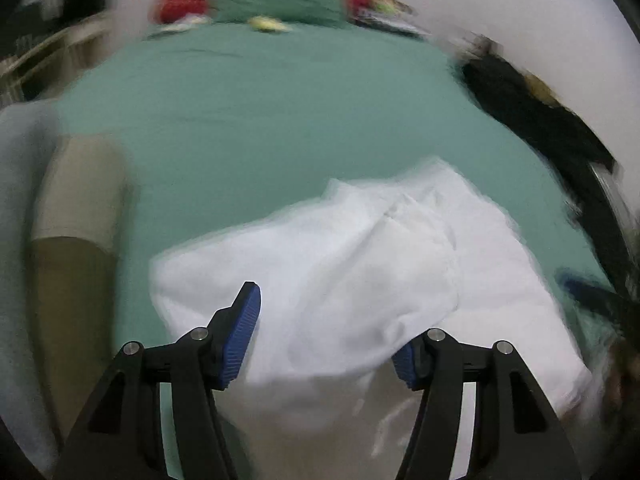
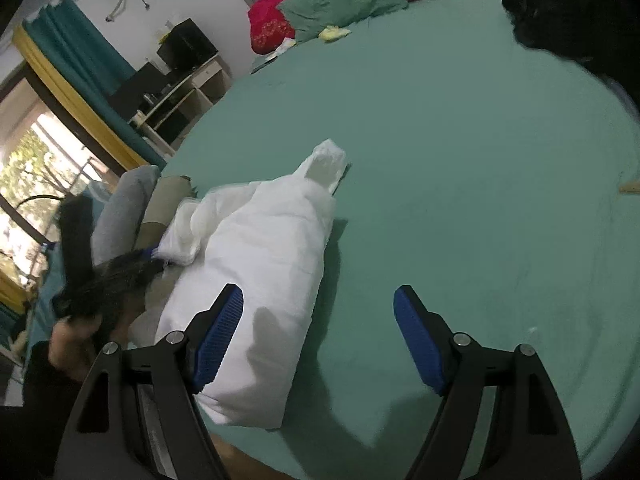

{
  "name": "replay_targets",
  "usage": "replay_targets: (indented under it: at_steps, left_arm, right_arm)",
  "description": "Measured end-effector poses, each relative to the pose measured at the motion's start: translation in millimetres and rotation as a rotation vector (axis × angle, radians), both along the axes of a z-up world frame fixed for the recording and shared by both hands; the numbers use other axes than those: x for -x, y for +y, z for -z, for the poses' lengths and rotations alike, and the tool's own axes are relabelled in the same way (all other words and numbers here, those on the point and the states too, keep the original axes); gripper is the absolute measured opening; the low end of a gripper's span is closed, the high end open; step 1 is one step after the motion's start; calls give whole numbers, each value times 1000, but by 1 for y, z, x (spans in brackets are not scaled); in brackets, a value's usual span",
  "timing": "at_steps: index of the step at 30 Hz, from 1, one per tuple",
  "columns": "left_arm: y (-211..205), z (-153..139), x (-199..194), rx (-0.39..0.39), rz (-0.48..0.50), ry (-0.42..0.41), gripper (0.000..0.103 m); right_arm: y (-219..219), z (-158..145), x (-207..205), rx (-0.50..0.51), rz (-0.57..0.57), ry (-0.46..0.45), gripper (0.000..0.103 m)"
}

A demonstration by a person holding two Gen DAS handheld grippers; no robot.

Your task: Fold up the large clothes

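Note:
A white garment [image 1: 360, 248] lies bunched on the green bed sheet [image 1: 260, 120], close to the near edge. My left gripper [image 1: 328, 320] stands open over it, jaws wide. The cloth spreads between the blue pads [image 1: 244, 332] and laps over the right-hand fingertip, with no pinch showing. In the right wrist view the same garment [image 2: 260, 264] is a long folded bundle. My right gripper [image 2: 318, 290] is open just to its right, over bare sheet [image 2: 460, 160], its left pad [image 2: 220, 332] alongside the bundle. The blurred left gripper [image 2: 120, 276] shows at the bundle's left end.
Folded grey, beige and olive clothes [image 2: 132, 208] sit at the bed's left edge. A black garment [image 2: 560, 20] lies at the far right. Green pillow [image 2: 340, 0] and red pillow [image 2: 272, 24] are at the head. Shelves [image 2: 180, 96] and a window [image 2: 36, 168] stand left.

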State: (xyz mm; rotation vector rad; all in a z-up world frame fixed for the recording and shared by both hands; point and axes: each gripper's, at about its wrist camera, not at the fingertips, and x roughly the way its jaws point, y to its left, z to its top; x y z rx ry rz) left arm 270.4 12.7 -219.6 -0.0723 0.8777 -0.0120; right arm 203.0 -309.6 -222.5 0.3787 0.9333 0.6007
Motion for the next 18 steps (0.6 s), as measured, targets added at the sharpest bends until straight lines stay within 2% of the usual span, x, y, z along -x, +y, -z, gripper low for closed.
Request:
replay_targets:
  at_steps: [1, 2, 5, 8, 12, 13, 14, 15, 17, 18]
  left_arm:
    - [12, 1, -3, -37, -90, -15, 63]
    - [28, 1, -4, -36, -175, -24, 63]
    - [62, 2, 4, 59, -293, -17, 63]
    - [64, 1, 17, 85, -263, -7, 63]
    - [56, -1, 48, 218, -160, -3, 63]
    - [50, 2, 56, 243, -115, 20, 63]
    - [39, 9, 63, 260, -51, 63, 63]
    - [34, 14, 66, 262, -27, 86, 63]
    - [22, 31, 76, 216, -35, 166, 63]
    - [19, 35, 80, 200, -54, 177, 63]
  right_arm:
    - [-2, 3, -2, -37, -8, 10, 78]
    - [0, 6, -4, -78, -18, 21, 78]
    - [14, 17, -10, -140, -61, 62, 78]
    - [37, 32, -14, -124, -96, 128, 78]
    - [57, 37, -5, -131, -78, 94, 77]
    - [60, 38, -4, -134, -82, 94, 71]
    - [63, 39, -2, -147, -93, 104, 51]
    - [63, 41, -1, -153, -90, 125, 40]
    - [62, 42, 0, -153, -95, 136, 29]
    - [62, 39, 2, -133, -106, 126, 27]
